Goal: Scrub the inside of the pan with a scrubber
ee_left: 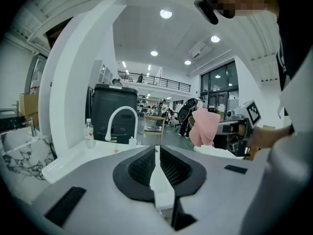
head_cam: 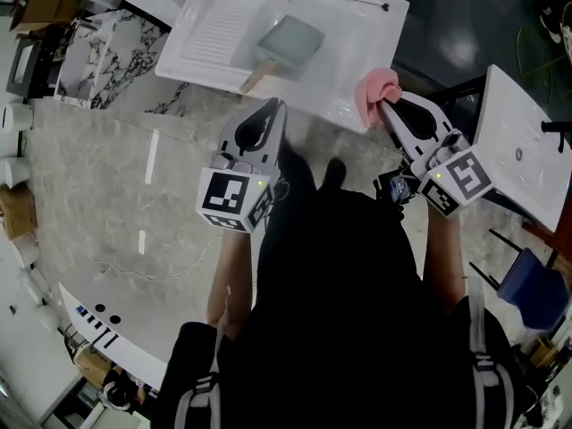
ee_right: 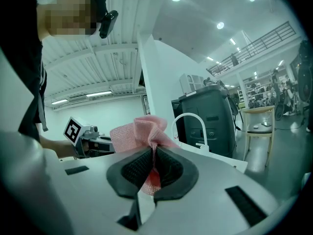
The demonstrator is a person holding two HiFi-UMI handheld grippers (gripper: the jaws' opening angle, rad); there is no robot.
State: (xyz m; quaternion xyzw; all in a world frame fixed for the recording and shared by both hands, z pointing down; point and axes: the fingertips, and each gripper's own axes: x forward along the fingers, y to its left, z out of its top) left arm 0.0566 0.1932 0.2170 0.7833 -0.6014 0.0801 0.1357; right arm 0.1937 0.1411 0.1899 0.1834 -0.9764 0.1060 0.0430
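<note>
A square grey-green pan with a wooden handle lies in the white sink unit ahead of me. My left gripper is held in the air short of the unit's front edge, shut with nothing between its jaws; it looks the same in the left gripper view. Off to the right, my right gripper is shut on a pink mesh scrubber, which bunches up above the jaws. The scrubber also shows from the left gripper view. Both grippers are apart from the pan.
A white faucet and a small water bottle stand on the sink unit. A metal utensil lies at its far edge. A white table and a blue chair are on my right.
</note>
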